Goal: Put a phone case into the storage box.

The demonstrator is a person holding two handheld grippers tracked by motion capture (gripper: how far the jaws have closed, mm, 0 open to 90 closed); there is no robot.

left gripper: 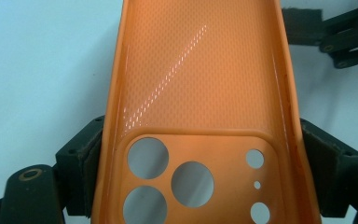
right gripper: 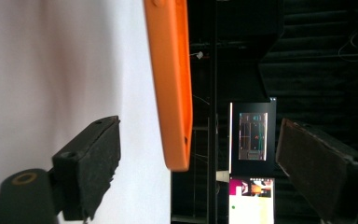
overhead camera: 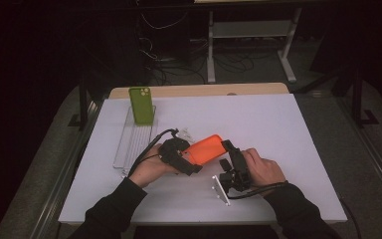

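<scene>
both forearms come in from the 6 o'clock edge of the high view and meet over the middle of the desk point(overhead camera: 278, 124). the left hand-held gripper point(overhead camera: 191, 160) is clamped on the camera-hole end of the orange case point(overhead camera: 205, 148), one jaw on each long edge. the case is held above the desk, its long axis running from 8 o'clock up to 2 o'clock. the right hand-held gripper point(overhead camera: 227, 153) sits at the case's free end, jaws apart on either side of it, not touching.

left gripper point(overhead camera: 188, 158) clamped, right gripper point(overhead camera: 227, 154) agape
</scene>
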